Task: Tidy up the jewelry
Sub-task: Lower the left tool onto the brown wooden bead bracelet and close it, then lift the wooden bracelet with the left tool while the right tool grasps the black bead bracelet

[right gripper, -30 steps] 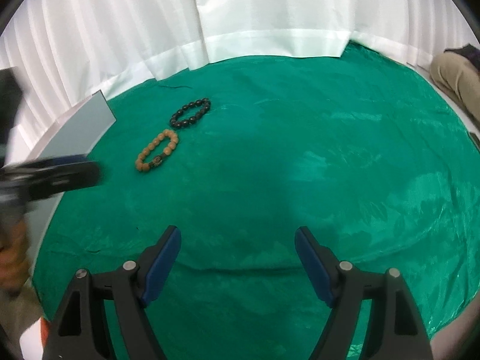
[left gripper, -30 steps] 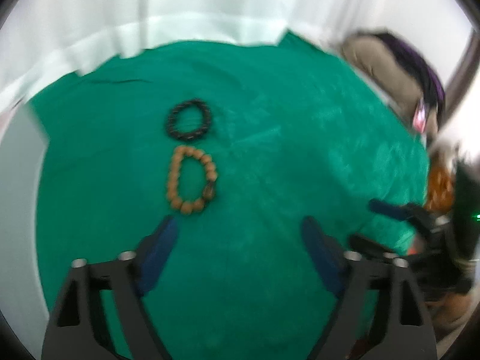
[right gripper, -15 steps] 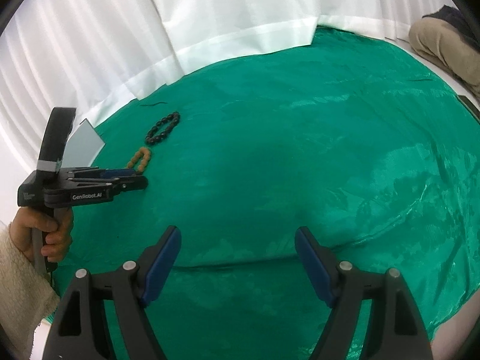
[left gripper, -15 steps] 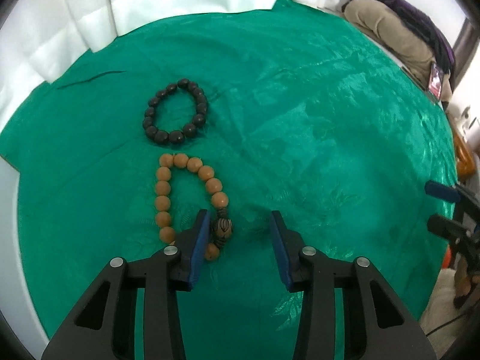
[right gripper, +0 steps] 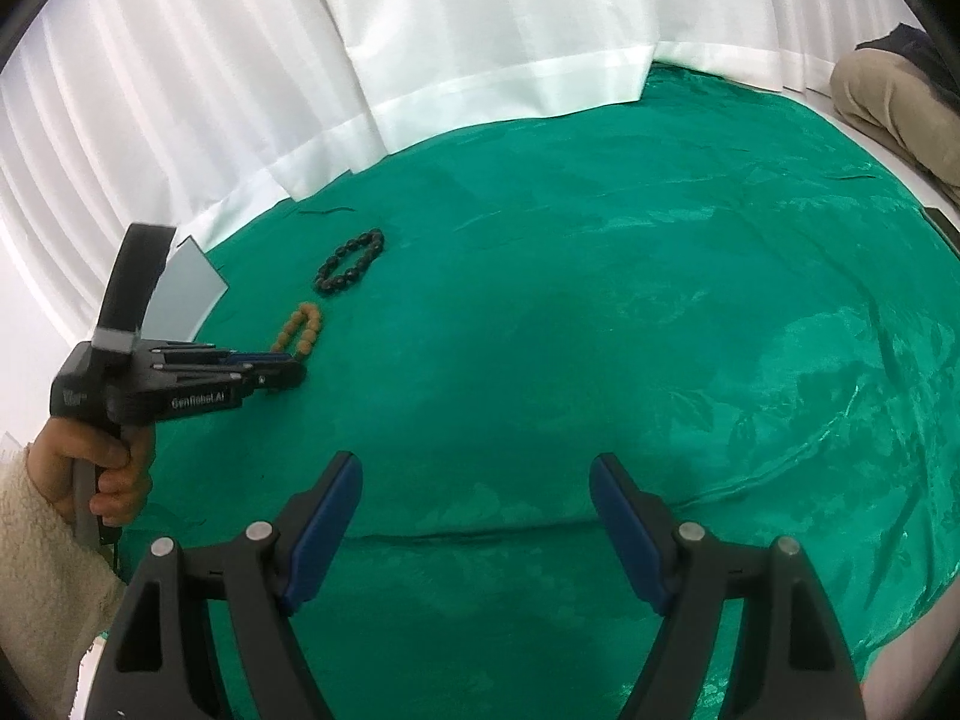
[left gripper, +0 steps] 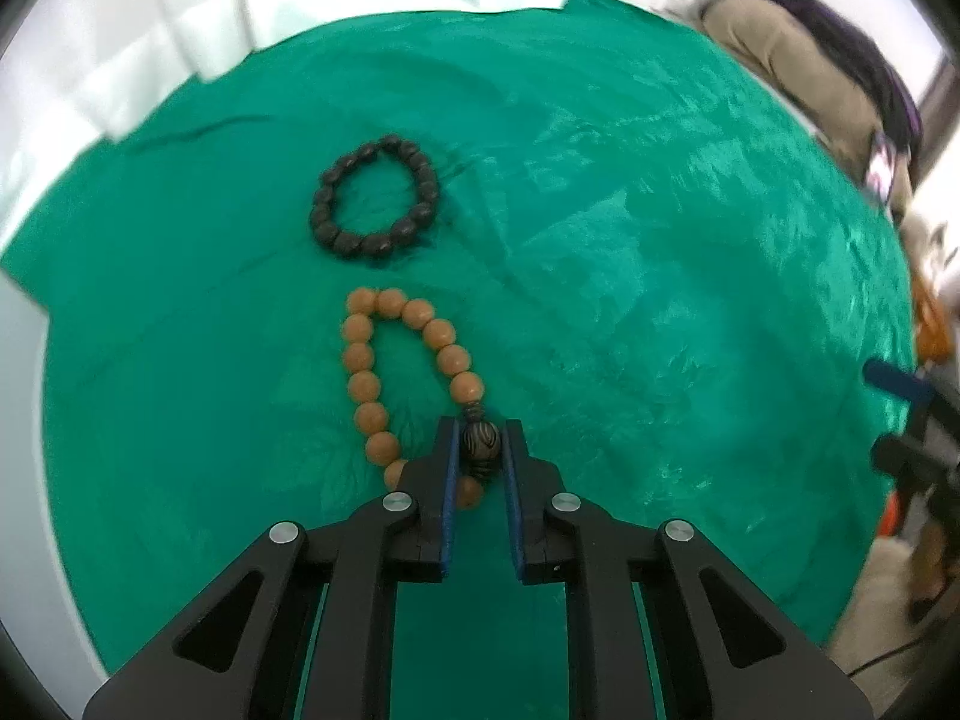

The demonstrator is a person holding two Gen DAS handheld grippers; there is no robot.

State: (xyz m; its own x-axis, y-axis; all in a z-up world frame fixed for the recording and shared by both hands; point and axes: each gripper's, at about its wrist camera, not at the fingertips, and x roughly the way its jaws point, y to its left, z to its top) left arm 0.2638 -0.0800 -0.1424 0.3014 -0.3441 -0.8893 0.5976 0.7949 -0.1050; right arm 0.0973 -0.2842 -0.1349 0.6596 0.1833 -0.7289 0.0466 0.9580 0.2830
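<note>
A tan wooden bead bracelet point(left gripper: 384, 360) lies on the green cloth point(left gripper: 630, 300). My left gripper point(left gripper: 479, 450) is shut on its dark carved bead point(left gripper: 479, 443), low on the cloth. A black bead bracelet point(left gripper: 373, 201) lies just beyond it, untouched. In the right wrist view the left gripper point(right gripper: 282, 369) is at the left, with the tan bracelet point(right gripper: 303, 327) at its tips and the black bracelet point(right gripper: 350, 261) behind. My right gripper point(right gripper: 474, 480) is open and empty above the cloth's near middle.
White curtains point(right gripper: 420, 30) hang behind the table. A grey card point(right gripper: 183, 294) lies at the cloth's left edge. A beige and dark bundle point(left gripper: 810, 78) sits at the far right. The right gripper's blue fingertip point(left gripper: 894, 381) shows at the right edge of the left wrist view.
My left gripper moved down and forward to the tan bracelet and closed from wide open onto its dark carved bead. The right gripper stayed open and shifted only slightly.
</note>
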